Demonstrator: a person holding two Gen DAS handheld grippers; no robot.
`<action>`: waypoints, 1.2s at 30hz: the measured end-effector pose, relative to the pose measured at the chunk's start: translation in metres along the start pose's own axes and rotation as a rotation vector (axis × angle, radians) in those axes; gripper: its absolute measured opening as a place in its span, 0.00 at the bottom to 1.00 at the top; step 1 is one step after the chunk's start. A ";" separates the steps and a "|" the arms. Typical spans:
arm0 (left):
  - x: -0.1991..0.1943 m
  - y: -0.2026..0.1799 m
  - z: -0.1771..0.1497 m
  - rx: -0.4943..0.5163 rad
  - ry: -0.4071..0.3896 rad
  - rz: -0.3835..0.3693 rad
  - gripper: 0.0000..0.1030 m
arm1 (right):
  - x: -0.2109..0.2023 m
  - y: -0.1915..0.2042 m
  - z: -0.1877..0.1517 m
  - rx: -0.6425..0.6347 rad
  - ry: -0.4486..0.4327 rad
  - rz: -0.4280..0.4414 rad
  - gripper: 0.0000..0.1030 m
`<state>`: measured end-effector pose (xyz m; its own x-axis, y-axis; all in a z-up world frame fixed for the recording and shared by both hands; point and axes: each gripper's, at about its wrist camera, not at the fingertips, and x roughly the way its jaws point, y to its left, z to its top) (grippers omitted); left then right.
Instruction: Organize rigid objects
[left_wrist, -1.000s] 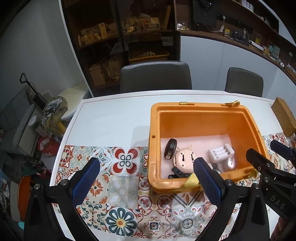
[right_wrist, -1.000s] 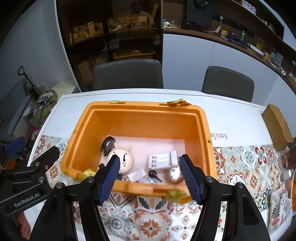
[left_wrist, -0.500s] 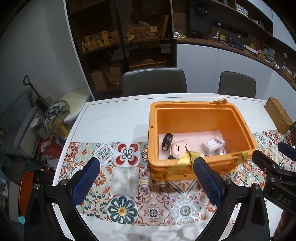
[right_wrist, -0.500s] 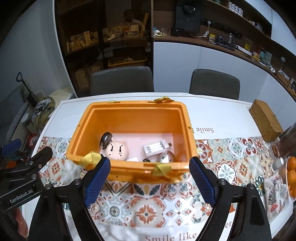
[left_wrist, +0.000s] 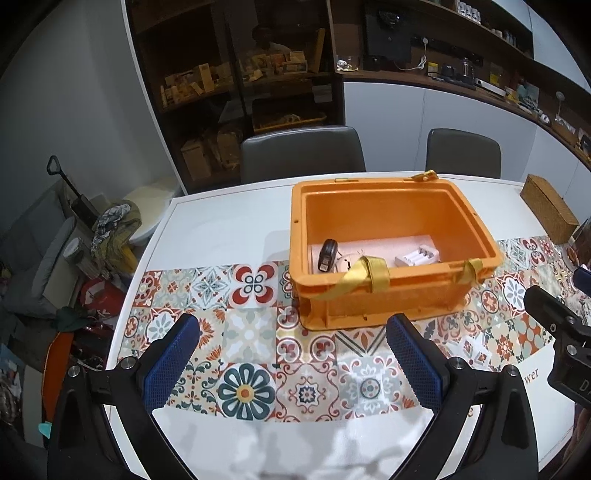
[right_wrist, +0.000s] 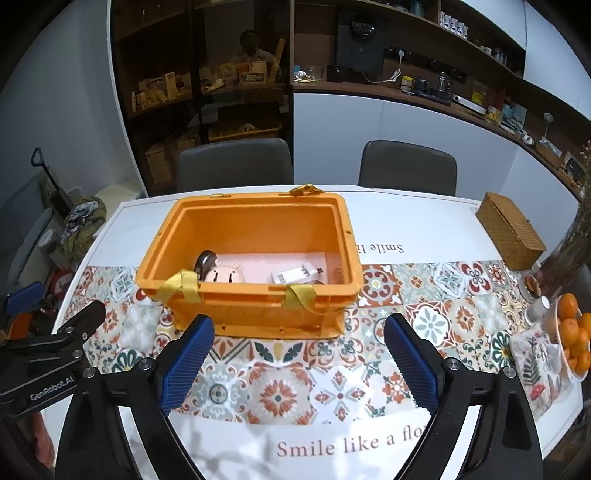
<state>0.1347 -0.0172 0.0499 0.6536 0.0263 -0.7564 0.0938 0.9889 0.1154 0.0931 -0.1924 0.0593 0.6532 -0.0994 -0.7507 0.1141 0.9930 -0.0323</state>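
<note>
Rectangular orange plastic bin (right_wrist: 255, 306) sitting on the tiled-pattern counter (right_wrist: 332, 391), holding a round pink clock (right_wrist: 224, 275), white ribbed charger (right_wrist: 295, 275), black oval fob (left_wrist: 327, 254), left tool (left_wrist: 293, 363) gaping wide, empty, right tool (right_wrist: 298, 363) opening, nothing between.

The bin's (right_wrist: 258, 306) near wall hid the lower part of the round pink toy (right_wrist: 224, 275) and the dark oval gadget (right_wrist: 204, 263). The white charger (right_wrist: 295, 275) showed only partly. At the right edge, the bowl of oranges (right_wrist: 572, 332) was cut off. Shelf items at the far wall were too small to tell.
</note>
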 end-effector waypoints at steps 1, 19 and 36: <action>-0.001 0.000 -0.002 -0.001 0.000 0.001 1.00 | -0.002 0.000 -0.003 0.001 -0.003 -0.002 0.92; -0.013 0.002 -0.038 -0.017 0.040 -0.013 1.00 | -0.013 -0.005 -0.039 0.015 0.042 0.012 0.95; -0.017 0.000 -0.055 -0.008 0.068 -0.030 1.00 | -0.019 -0.002 -0.056 -0.006 0.069 0.024 0.95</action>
<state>0.0822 -0.0096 0.0267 0.5981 0.0062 -0.8014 0.1066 0.9905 0.0872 0.0386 -0.1890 0.0368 0.6024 -0.0712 -0.7950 0.0941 0.9954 -0.0178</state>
